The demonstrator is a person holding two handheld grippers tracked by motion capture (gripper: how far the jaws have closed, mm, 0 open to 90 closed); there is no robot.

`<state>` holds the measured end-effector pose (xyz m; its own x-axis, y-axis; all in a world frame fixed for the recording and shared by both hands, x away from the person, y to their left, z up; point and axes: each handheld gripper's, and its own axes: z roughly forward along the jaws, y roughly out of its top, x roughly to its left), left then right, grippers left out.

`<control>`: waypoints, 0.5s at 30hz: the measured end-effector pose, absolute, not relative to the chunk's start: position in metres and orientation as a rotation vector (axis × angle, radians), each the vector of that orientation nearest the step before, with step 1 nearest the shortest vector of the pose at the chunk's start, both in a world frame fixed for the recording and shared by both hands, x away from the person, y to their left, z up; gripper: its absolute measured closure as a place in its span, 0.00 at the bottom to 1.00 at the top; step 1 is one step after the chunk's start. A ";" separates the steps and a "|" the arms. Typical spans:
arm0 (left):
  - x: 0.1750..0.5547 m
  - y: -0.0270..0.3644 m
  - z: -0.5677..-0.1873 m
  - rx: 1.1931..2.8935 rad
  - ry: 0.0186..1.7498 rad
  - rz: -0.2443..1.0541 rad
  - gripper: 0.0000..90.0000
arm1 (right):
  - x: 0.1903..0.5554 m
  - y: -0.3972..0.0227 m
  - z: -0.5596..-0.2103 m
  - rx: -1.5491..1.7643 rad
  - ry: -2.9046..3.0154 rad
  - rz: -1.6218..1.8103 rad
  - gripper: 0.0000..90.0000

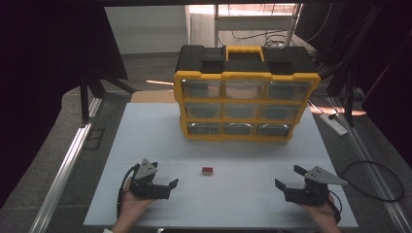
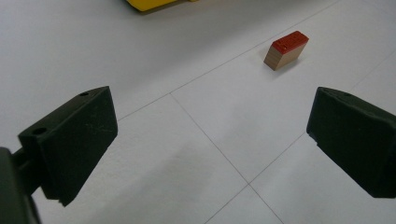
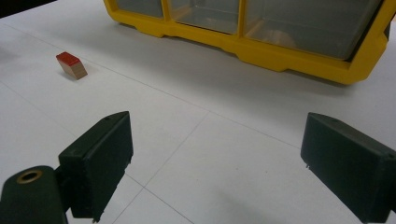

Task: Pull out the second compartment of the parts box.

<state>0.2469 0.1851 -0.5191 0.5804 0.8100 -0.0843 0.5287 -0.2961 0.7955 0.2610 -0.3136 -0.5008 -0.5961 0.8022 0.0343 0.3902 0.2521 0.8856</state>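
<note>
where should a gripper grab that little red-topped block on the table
Grip the red-topped block across its two tan side faces, coming down from above. It lies flat and alone on the white table, red face up, so the sides are free. The left gripper, jaws open, looks nearer.

The left gripper (image 2: 208,144) holds its two black jaws wide apart at the lower corners, nothing between them. A red-topped wooden block (image 2: 286,50) lies upper right on the white table (image 2: 187,70).

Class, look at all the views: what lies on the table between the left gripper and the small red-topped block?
Nothing: in the left gripper view, bare white table separates the open left gripper from the block.
</note>
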 end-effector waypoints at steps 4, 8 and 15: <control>0.247 0.187 -0.519 1.973 1.076 0.429 0.02 | 0.263 -0.314 -0.502 1.084 2.106 1.298 0.11; 0.247 0.187 -0.520 1.971 1.076 0.430 0.02 | 0.264 -0.314 -0.502 1.086 2.110 1.288 0.11; 0.247 0.189 -0.519 1.965 1.076 0.430 0.02 | 0.263 -0.311 -0.502 1.074 2.113 1.275 0.12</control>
<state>0.2471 0.1887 -0.5190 0.5737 0.8142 -0.0894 0.5282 -0.2844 0.8001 0.2626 -0.3108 -0.5019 -0.5981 0.8013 0.0174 0.3891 0.2713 0.8803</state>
